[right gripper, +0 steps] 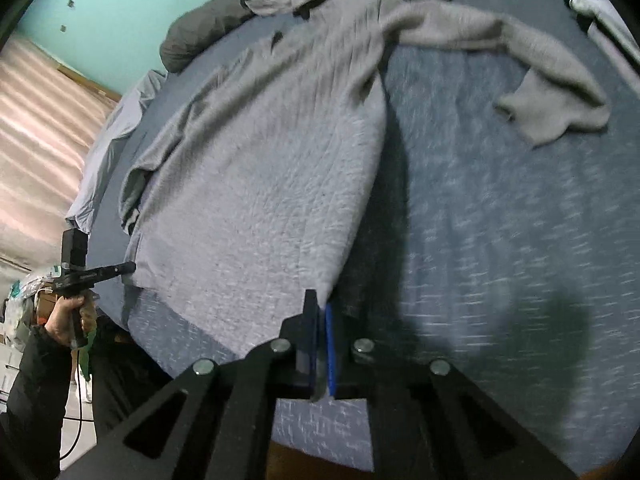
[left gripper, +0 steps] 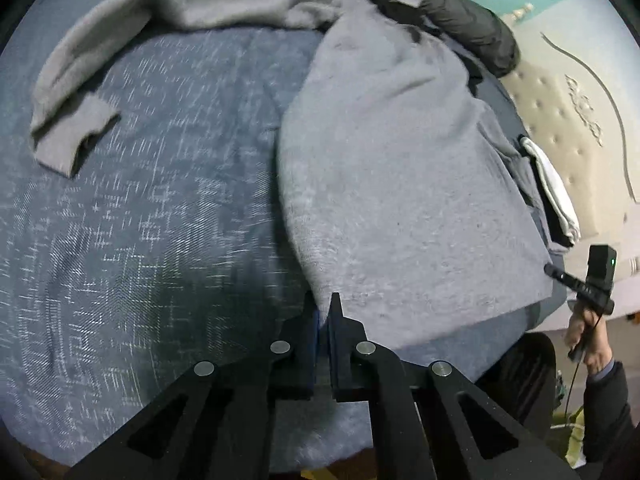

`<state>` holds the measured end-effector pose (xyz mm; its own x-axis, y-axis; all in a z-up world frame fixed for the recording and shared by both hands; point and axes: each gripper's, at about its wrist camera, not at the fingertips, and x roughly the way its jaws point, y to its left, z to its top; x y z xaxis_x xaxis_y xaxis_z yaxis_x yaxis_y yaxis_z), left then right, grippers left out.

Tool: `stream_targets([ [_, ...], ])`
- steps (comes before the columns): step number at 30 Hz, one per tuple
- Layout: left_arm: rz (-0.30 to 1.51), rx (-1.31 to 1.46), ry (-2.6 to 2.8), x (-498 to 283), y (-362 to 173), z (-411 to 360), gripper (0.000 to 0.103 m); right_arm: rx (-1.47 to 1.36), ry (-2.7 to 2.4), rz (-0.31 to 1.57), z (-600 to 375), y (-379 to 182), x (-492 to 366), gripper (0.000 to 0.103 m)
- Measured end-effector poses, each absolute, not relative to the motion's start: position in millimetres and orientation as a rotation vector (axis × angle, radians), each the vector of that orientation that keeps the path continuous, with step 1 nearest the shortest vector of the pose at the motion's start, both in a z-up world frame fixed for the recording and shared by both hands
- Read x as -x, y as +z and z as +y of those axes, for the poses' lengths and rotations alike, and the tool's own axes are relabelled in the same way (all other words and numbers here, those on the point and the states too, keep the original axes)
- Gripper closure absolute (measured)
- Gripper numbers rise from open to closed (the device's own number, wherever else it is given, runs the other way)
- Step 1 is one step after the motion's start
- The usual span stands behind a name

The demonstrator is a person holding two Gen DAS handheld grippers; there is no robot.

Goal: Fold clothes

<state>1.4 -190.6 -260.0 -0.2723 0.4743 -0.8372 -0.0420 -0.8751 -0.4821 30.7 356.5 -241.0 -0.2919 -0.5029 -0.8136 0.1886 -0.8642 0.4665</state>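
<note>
A grey sweater (left gripper: 400, 168) is lying spread across a bed's blue patterned cover (left gripper: 140, 220), its body stretching away ahead of both pairs of fingers. The left gripper (left gripper: 323, 310) is pinching the sweater's near hem corner, its fingers closed almost together with a sliver of fabric between them. The right gripper (right gripper: 318, 308) is clamping the hem's other corner in the same way, its fingers nearly touching on the cloth. One long sleeve (left gripper: 132, 32) is trailing out over the cover, far ahead and to the left of the left fingers, ending in a turned cuff. Dark clothing (left gripper: 460, 12) is piled beyond the sweater's collar. In the left wrist view, a hand (left gripper: 586, 336) in a dark sleeve is gripping the other tool's handle at the bed's edge.
</note>
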Motion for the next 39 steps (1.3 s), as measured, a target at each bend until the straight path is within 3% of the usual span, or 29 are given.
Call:
stream_targets([
  [6, -0.42, 1.606, 2.192, -22.9, -224.2, -162.7, 0.1, -1.51, -2.253, -0.349, 386.4, -220.6, -44.2, 0.101],
  [9, -0.372, 1.643, 2.159, -35.1, -231.9, -150.4, 0.1, -1.557, -2.292, -0.303, 397.7, -224.5, -55.2, 0.103],
  [18, -0.461, 1.682, 2.202, -34.6, -257.4, -162.1, 0.1, -1.594, -2.244, -0.421, 406.0, -260.9, -55.8, 0.101],
  [19, -0.461, 1.678, 2.204, -34.5, -256.1, -162.4, 0.1, -1.601, -2.235, -0.416, 400.7, -264.0, -52.7, 0.095],
  [22, -0.447, 1.664, 2.208, -34.2, -250.9, -160.0, 0.1, -1.623, -2.206, -0.402, 384.6, -273.3, -43.3, 0.045],
  [23, -0.444, 1.66, 2.211, -33.7, -249.0, -157.3, 0.1, -1.63, -2.196, -0.397, 379.2, -276.4, -40.2, 0.044],
  [27, -0.436, 1.648, 2.218, -31.6, -244.6, -148.1, 0.1, -1.661, -2.157, -0.376, 357.7, -289.8, -27.6, 0.044],
  [28, -0.434, 1.646, 2.219, -31.1, -244.1, -146.1, 0.1, -1.675, -2.147, -0.365, 352.7, -294.8, -25.2, 0.048],
  [29, -0.433, 1.643, 2.221, -30.8, -243.5, -144.9, 0.1, -1.687, -2.142, -0.353, 348.9, -298.8, -24.1, 0.07],
  [31, -0.429, 1.635, 2.226, -31.3, -242.3, -145.5, 0.1, -1.686, -2.14, -0.344, 344.5, -301.9, -23.0, 0.095],
  [39, -0.408, 1.6, 2.224, -35.3, -231.5, -140.1, 0.1, -1.564, -2.223, -0.308, 371.0, -258.2, -37.3, 0.099],
])
